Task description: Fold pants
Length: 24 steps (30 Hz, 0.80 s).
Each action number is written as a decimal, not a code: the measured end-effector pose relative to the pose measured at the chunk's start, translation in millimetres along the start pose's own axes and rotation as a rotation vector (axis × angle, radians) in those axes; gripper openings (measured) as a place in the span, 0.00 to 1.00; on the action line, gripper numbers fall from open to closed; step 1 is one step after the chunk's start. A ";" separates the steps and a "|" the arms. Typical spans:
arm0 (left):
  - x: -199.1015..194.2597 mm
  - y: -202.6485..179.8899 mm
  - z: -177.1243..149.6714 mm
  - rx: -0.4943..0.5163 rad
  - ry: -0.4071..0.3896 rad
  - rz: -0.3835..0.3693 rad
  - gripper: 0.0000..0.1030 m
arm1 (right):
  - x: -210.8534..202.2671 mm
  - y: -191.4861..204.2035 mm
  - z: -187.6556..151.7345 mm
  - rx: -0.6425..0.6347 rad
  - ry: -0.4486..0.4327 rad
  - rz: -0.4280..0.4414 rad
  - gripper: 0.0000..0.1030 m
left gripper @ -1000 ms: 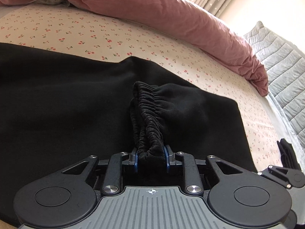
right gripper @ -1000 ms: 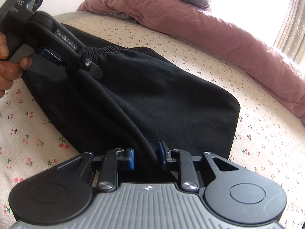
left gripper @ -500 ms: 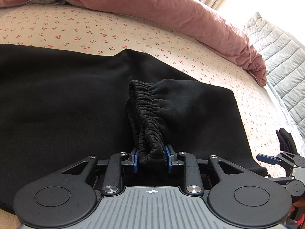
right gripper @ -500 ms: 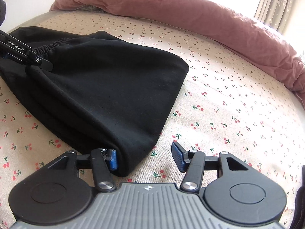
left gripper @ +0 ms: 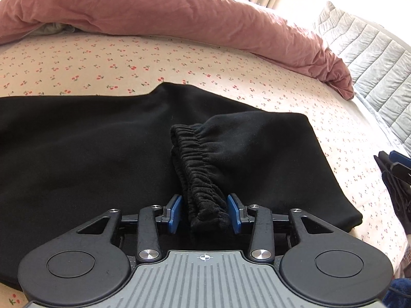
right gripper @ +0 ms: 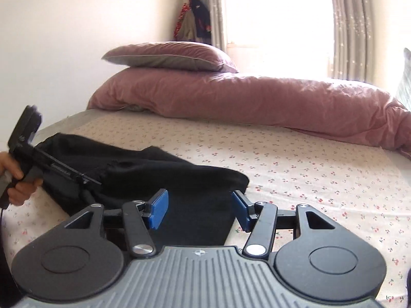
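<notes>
The black pants (left gripper: pixel 90 154) lie folded on the cherry-print bed sheet (left gripper: pixel 128 61). Their gathered elastic waistband (left gripper: pixel 203 179) runs back between the fingers of my left gripper (left gripper: pixel 205 213). The blue pads (left gripper: pixel 175 211) have parted and stand slightly off the cloth, so the left gripper is open. My right gripper (right gripper: pixel 199 209) is open and empty, raised above the near edge of the pants (right gripper: pixel 159 174). The left gripper (right gripper: pixel 64 173), held by a hand, shows at the left of the right wrist view.
A pink duvet (right gripper: pixel 244 100) lies rolled along the far side of the bed, with a pillow (right gripper: pixel 169 56) on top. A grey quilted headboard (left gripper: pixel 372 59) stands at the right. Curtains and a bright window (right gripper: pixel 277 10) are behind. Bare sheet spreads to the right of the pants.
My left gripper has opened and loosened its hold on the waistband. My right gripper, which let go of the pants half a second ago, has lifted and tilted up.
</notes>
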<state>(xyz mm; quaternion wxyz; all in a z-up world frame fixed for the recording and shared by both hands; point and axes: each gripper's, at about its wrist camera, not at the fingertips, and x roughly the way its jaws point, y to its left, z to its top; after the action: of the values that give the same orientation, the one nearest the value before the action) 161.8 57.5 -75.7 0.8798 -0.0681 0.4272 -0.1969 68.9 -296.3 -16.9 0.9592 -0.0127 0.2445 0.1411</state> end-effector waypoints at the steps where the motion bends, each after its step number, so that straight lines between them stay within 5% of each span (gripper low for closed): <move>1: -3.7 2.8 1.2 0.000 -0.013 0.007 0.49 | 17.2 4.1 -3.3 0.006 0.051 -0.061 0.16; 3: -10.9 10.7 4.2 -0.014 -0.046 0.026 0.55 | 45.4 14.9 -10.5 -0.031 0.152 -0.093 0.00; 9: -23.8 23.6 6.7 -0.144 -0.143 -0.010 0.56 | 72.6 33.8 -30.9 -0.056 0.352 0.006 0.00; 14: -17.4 -5.2 1.3 -0.102 -0.164 -0.186 0.69 | 61.6 31.9 -37.5 -0.079 0.369 0.028 0.00; 18: 15.3 -20.2 -4.6 -0.122 -0.075 -0.110 0.69 | 52.3 26.9 -40.4 -0.086 0.375 0.054 0.00; 24: 13.0 -14.1 -6.0 -0.172 -0.041 -0.133 0.70 | 40.3 7.7 -41.6 -0.036 0.365 0.053 0.01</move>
<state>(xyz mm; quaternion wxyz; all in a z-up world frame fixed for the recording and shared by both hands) 160.4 39.7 -84.9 0.8643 -0.1754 0.4189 -0.2162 81.3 -282.2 -72.2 0.8945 -0.0491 0.4123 0.1659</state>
